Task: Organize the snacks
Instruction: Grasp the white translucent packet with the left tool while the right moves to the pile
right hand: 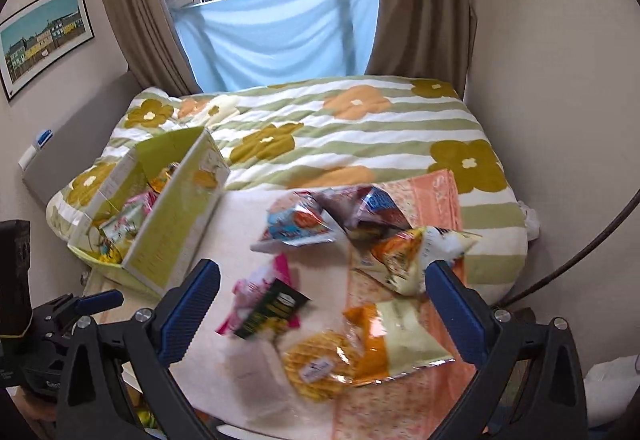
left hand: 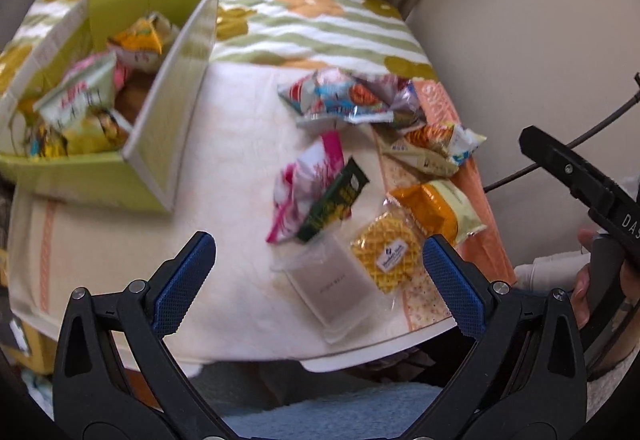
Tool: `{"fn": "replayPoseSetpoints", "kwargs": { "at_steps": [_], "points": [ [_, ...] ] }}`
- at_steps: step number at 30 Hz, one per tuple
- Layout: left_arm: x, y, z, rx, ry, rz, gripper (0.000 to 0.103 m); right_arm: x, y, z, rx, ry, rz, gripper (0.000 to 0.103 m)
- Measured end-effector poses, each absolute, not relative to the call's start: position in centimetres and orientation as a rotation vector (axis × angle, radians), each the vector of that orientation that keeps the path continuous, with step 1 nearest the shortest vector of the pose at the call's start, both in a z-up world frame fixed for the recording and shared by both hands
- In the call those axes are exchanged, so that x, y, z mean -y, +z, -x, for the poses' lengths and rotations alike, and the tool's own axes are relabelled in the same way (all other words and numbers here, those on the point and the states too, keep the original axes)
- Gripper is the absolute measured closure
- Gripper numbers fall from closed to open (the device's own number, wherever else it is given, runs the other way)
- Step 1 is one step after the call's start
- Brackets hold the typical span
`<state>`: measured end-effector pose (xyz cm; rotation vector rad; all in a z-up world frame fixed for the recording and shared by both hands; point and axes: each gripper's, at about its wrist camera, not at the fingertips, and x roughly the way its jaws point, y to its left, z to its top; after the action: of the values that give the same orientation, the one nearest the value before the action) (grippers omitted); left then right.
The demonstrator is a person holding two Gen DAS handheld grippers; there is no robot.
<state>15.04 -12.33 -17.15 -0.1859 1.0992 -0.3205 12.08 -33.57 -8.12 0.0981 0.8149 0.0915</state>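
Note:
A green cardboard box with several snack packets inside sits at the left of a cream cloth on a bed. Loose snacks lie to its right: a pink packet under a dark green one, a clear packet with a grey bar, a yellow waffle, an orange-and-cream bag and a heap of bags. My left gripper hovers open above the near snacks. My right gripper is open over them too.
A floral green-striped quilt covers the bed behind the cloth. Brown curtains, a blue sheet and a window stand beyond. A wall is close on the right. A hand holds the other gripper's handle at the right edge.

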Motion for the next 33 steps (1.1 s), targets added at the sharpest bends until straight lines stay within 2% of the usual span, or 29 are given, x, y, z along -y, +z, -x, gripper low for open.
{"fn": "replayPoseSetpoints", "kwargs": {
  "at_steps": [12, 18, 22, 28, 33],
  "points": [
    [15.8, -25.7, -16.8, -1.364, -0.214, 0.271, 0.000, 38.9, -14.2, -13.4, -0.947, 0.123, -0.074, 0.001],
    [16.8, -28.5, -16.8, -1.431, -0.161, 0.275, 0.001, 38.7, -17.3, -14.4, -1.014, 0.148, 0.014, 0.001],
    [17.5, -30.1, -16.8, -1.463, -0.133, 0.284, 0.010, 38.5, -19.1, -15.0, -1.044, 0.168, 0.062, 0.001],
    [18.9, -31.2, -16.6, -1.472, -0.122, 0.240, 0.016, 38.3, -21.3, -15.7, -1.087, 0.204, 0.065, 0.001],
    [19.6, -31.1, -16.5, -1.449, -0.127, 0.216, 0.027, 38.2, -22.3, -16.0, -1.115, 0.212, 0.068, 0.001]
  ]
}}
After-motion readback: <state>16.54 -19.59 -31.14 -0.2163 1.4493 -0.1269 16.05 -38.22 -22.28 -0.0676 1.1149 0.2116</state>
